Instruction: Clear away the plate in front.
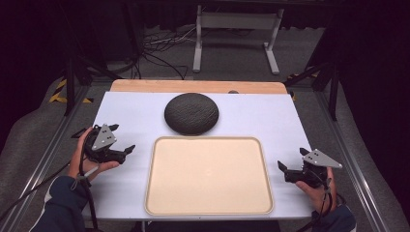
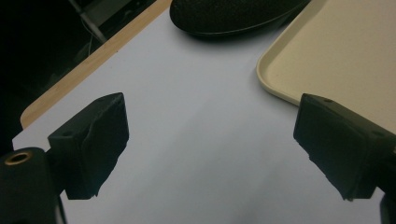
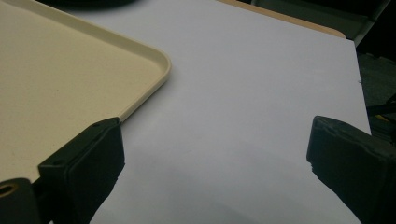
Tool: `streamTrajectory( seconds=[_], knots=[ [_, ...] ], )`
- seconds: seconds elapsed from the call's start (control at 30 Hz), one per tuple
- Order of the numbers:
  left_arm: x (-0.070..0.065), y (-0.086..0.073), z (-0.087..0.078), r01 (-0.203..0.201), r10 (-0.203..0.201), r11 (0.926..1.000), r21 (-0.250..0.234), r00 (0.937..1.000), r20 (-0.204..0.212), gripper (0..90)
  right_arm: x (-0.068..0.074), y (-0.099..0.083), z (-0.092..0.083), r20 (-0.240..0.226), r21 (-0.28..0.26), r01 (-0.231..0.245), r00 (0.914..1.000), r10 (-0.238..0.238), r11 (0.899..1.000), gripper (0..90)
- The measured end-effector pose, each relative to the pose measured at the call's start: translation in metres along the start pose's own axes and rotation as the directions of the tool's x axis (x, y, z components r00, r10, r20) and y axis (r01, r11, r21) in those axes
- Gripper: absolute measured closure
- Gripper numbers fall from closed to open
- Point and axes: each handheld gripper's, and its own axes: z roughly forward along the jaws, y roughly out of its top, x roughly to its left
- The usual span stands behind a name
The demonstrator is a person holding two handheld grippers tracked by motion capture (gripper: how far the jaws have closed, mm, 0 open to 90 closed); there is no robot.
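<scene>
A beige tray (image 1: 209,208) lies flat at the front middle of the white table top, with nothing on it. Behind it rests a round dark textured dome-shaped object (image 1: 191,113); its edge (image 2: 233,16) also appears at the top of the left gripper view. My left gripper (image 1: 123,149) hovers left of the tray, jaws wide apart and empty, over bare white surface (image 2: 205,154). My right gripper (image 1: 289,170) sits right of the tray, open and empty too, with the tray's corner (image 3: 154,65) just ahead of its left jaw.
A wooden strip (image 1: 198,87) runs along the table's far edge. Metal rails (image 1: 355,169) flank both sides of the table. Beyond it stand a white frame (image 1: 237,34) and loose cables (image 1: 159,53) on the floor.
</scene>
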Motion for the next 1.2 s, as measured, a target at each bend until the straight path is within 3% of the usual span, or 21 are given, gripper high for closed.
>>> streamTrajectory(
  seconds=[0.07, 0.33, 0.47, 0.67, 0.73, 0.77, 0.87, 0.9, 0.93, 0.97, 1.03, 1.07, 1.17, 1.2],
  knots=[
    [0.004, 0.007, 0.006, 0.006, -0.005, 1.0000, -0.006, 0.9998, 0.019, 11.7, 0.000, 0.000, 0.000, 0.001, 0.000, -0.001, 1.0000, 0.001, 1.000, 4.4],
    [0.006, 0.036, 0.033, -0.066, 0.064, 0.9975, 0.026, 0.9965, 0.054, 13.2, 0.001, 0.000, 0.002, -0.002, 0.009, 0.002, 1.0000, -0.002, 1.000, 4.4],
    [0.004, 0.054, 0.053, -0.123, 0.118, 0.9910, 0.054, 0.9898, 0.080, 14.5, 0.001, -0.001, 0.003, 0.000, 0.011, 0.001, 1.0000, -0.001, 1.000, 4.4],
    [0.006, 0.070, 0.073, -0.172, 0.166, 0.9803, 0.098, 0.9841, 0.063, 15.6, 0.001, -0.001, 0.003, -0.001, 0.011, 0.002, 1.0000, -0.002, 1.000, 4.4],
    [0.006, 0.074, 0.082, -0.201, 0.195, 0.9727, 0.117, 0.9792, 0.055, 15.6, 0.001, -0.002, 0.004, -0.001, 0.014, 0.002, 1.0000, -0.002, 1.000, 4.4],
    [0.006, 0.076, 0.088, -0.222, 0.217, 0.9652, 0.138, 0.9748, 0.052, 15.6, 0.001, -0.002, 0.004, -0.002, 0.015, 0.003, 1.0000, -0.003, 1.000, 4.4],
    [0.007, 0.079, 0.097, -0.241, 0.236, 0.9588, 0.151, 0.9704, 0.053, 16.0, 0.001, -0.003, 0.004, -0.003, 0.017, 0.003, 1.0000, -0.003, 1.000, 4.4],
    [0.007, 0.079, 0.104, -0.268, 0.263, 0.9507, 0.156, 0.9635, 0.051, 16.8, 0.001, -0.003, 0.004, -0.003, 0.017, 0.003, 1.0000, -0.003, 1.000, 4.4],
    [0.007, 0.079, 0.104, -0.268, 0.263, 0.9507, 0.156, 0.9635, 0.051, 16.8, 0.001, -0.003, 0.004, -0.003, 0.017, 0.002, 1.0000, -0.002, 1.000, 4.4],
    [0.007, 0.077, 0.109, -0.296, 0.291, 0.9377, 0.182, 0.9551, 0.058, 16.8, 0.001, -0.003, 0.004, -0.003, 0.017, 0.002, 1.0000, -0.002, 1.000, 4.4],
    [0.007, 0.074, 0.118, -0.332, 0.326, 0.9191, 0.213, 0.9432, 0.061, 17.9, 0.001, -0.003, 0.004, -0.003, 0.018, 0.001, 1.0000, -0.001, 1.000, 4.4],
    [0.007, 0.074, 0.118, -0.332, 0.326, 0.9191, 0.213, 0.9432, 0.061, 18.1, 0.001, -0.003, 0.004, -0.003, 0.018, 0.001, 1.0000, -0.001, 1.000, 4.4],
    [0.004, 0.074, 0.125, -0.372, 0.368, 0.9082, 0.191, 0.9279, 0.058, 20.0, 0.001, -0.003, 0.004, -0.003, 0.019, 0.001, 1.0000, -0.001, 1.000, 4.4],
    [0.004, 0.074, 0.125, -0.372, 0.368, 0.9082, 0.191, 0.9279, 0.058, 21.1, 0.001, -0.003, 0.004, -0.003, 0.019, 0.001, 1.0000, -0.001, 1.000, 4.4]
  ],
)
